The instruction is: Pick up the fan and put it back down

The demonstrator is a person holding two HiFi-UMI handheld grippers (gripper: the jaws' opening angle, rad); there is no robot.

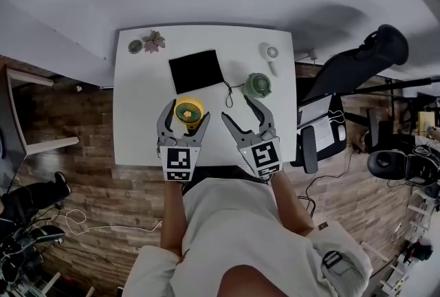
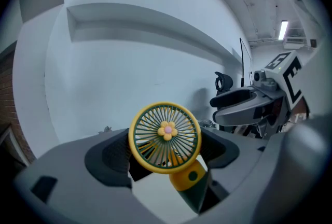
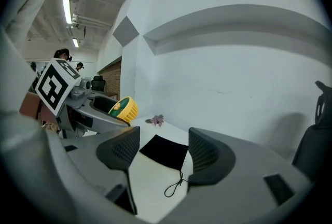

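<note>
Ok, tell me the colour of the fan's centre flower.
On the yellow-and-green fan, the flower has yellow petals, pink middle; left gripper view best.

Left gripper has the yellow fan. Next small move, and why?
Probably lower the left gripper straight down toward the bare white table. Its jaws are closed on the yellow fan, which appears lifted off the tabletop in the right gripper view. The right gripper is open and empty, so it can stay out of it.

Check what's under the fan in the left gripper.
Around the fan, held between the left gripper's jaws, only bare white table shows. The spot straight beneath is covered by the fan's head and the jaws, so nothing there can be made out.
</note>
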